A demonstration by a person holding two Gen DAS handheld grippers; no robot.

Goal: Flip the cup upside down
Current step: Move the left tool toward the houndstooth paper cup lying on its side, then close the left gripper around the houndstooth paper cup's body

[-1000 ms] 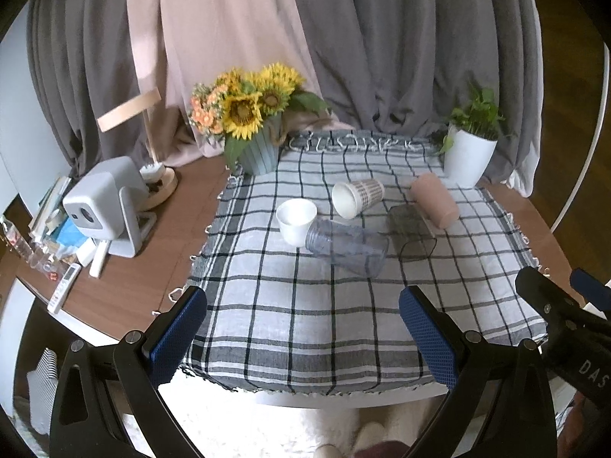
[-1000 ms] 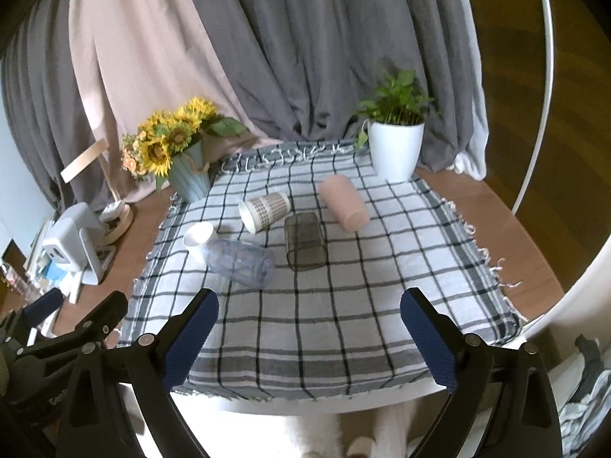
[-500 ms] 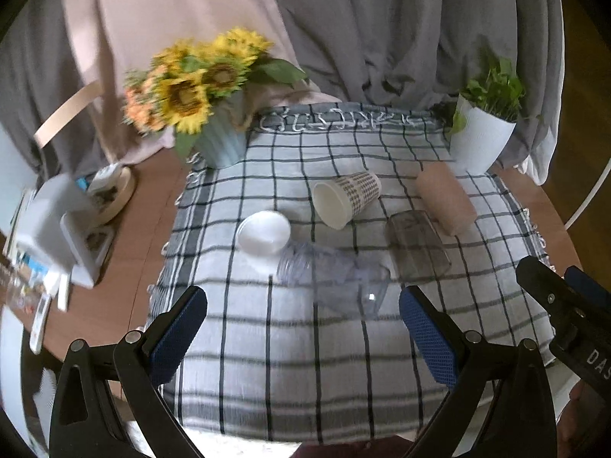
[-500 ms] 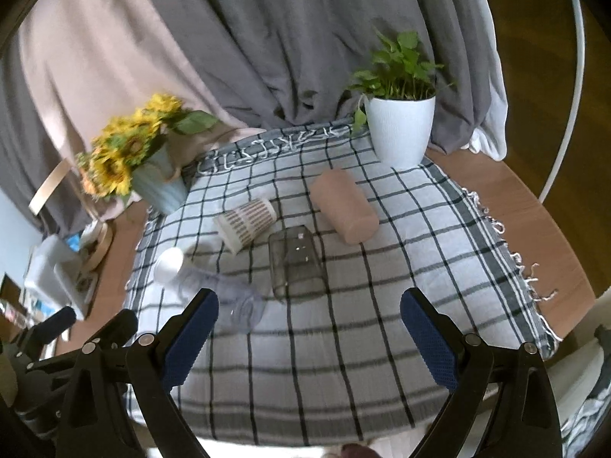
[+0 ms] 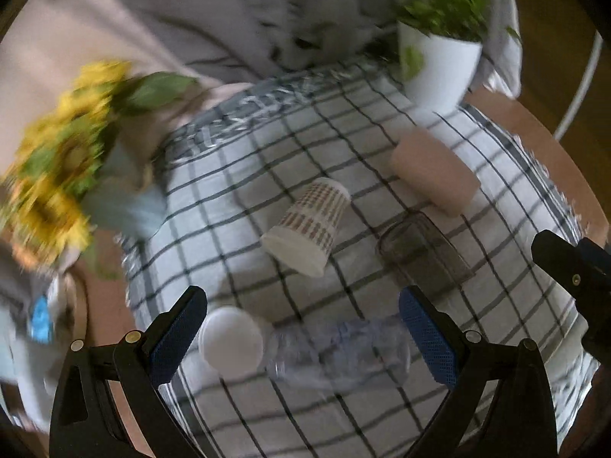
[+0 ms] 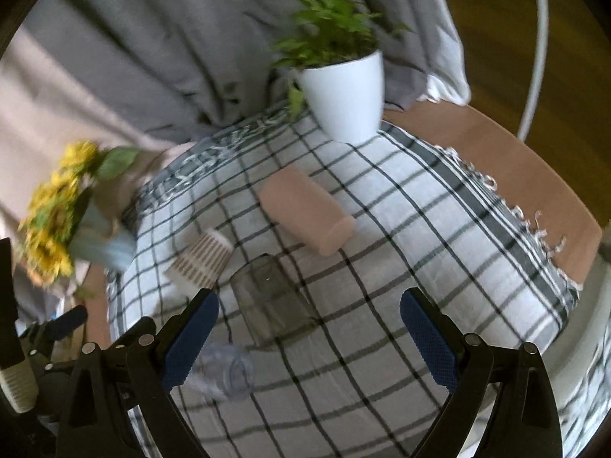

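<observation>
Cups are lying crowded together; we are holding the left gripper (image 5: 303, 334) wide apart and empty over the clear cup (image 5: 340, 351), and bumping the white cup (image 5: 231, 341) beside it could roll both away.

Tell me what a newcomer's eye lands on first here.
Five cups on a checked cloth: a pink cup, a patterned paper cup, a smoky glass and a clear cup lie on their sides, beside a small white cup. Behind stand sunflowers and a potted plant.
</observation>
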